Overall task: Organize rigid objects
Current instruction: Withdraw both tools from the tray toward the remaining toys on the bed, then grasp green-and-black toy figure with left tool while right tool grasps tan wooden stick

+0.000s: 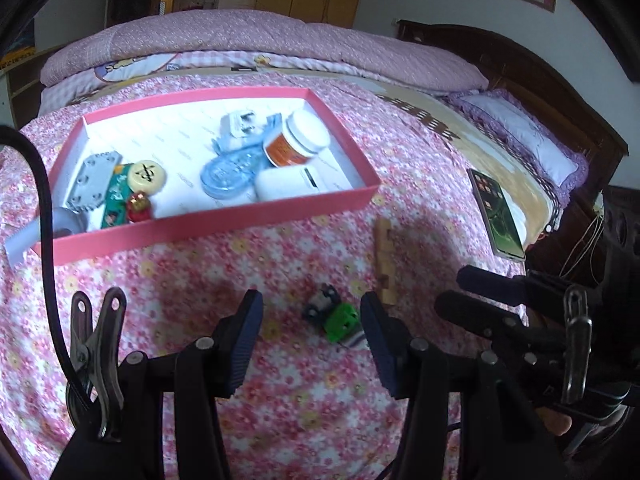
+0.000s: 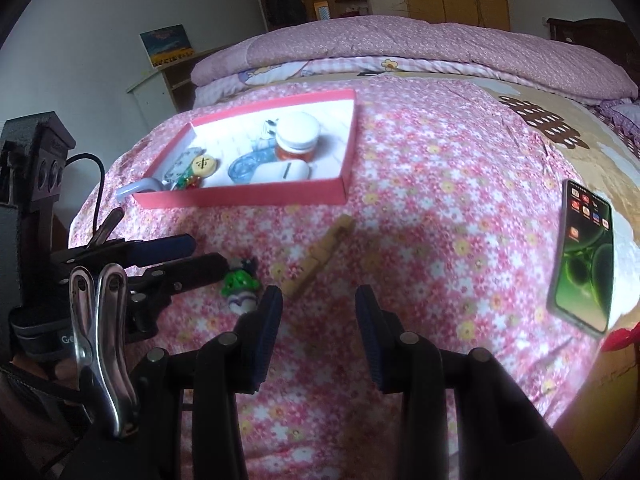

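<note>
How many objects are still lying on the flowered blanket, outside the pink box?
3: a green toy nearest the left claw, a wooden piece just beyond it, and a phone far to the right. Others may be hidden behind the claws.

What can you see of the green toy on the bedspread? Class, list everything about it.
The green toy is a small, hard-looking figure, seemingly plastic, with a bright green middle, a dark end and a pale striped end. It lies on its side on the pink floral bedspread, outside the pink box and just left of the wooden piece. It lies between the left gripper's open fingers, nearer the right finger; contact is unclear. Finer detail is blurred.
</note>
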`<state>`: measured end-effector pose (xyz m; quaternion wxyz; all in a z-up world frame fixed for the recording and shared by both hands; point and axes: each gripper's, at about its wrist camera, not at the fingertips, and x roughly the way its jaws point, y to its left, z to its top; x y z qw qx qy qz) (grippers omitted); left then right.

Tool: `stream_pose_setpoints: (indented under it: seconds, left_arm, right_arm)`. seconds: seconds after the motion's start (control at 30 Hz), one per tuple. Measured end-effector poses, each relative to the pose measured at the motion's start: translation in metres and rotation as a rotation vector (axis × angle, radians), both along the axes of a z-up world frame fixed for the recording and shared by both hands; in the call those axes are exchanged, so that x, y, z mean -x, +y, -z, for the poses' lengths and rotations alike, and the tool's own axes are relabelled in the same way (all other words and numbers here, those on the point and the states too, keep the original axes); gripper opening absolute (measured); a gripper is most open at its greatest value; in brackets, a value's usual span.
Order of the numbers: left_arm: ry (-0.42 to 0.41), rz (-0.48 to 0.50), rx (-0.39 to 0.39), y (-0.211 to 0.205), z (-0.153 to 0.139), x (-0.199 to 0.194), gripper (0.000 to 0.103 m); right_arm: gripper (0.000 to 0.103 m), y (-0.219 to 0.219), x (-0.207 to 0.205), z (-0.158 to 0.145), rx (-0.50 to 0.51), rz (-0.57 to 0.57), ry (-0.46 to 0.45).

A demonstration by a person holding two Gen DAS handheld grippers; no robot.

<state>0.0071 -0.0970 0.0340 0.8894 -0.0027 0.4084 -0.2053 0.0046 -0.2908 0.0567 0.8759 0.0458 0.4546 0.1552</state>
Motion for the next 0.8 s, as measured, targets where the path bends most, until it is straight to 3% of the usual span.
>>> stream_pose_setpoints:
  seconds: [0.47,0.7,0.8]
  left_arm:
    - [0.034,0.029,-0.078,-0.026,0.020,-0.002,0.053]
    - [-0.011,0.022,-0.128,-0.036,0.024,0.001,0.053]
    - [-0.038,0.020,-0.154,-0.039,0.026,0.003,0.047]
  right_arm:
    - [0.039,-0.019,0.006,0.016,0.000,0.040,0.007]
    - [0.039,-0.026,0.007,0.024,-0.028,0.057,0.014]
    - [0.039,-0.028,0.008,0.027,-0.040,0.063,0.017]
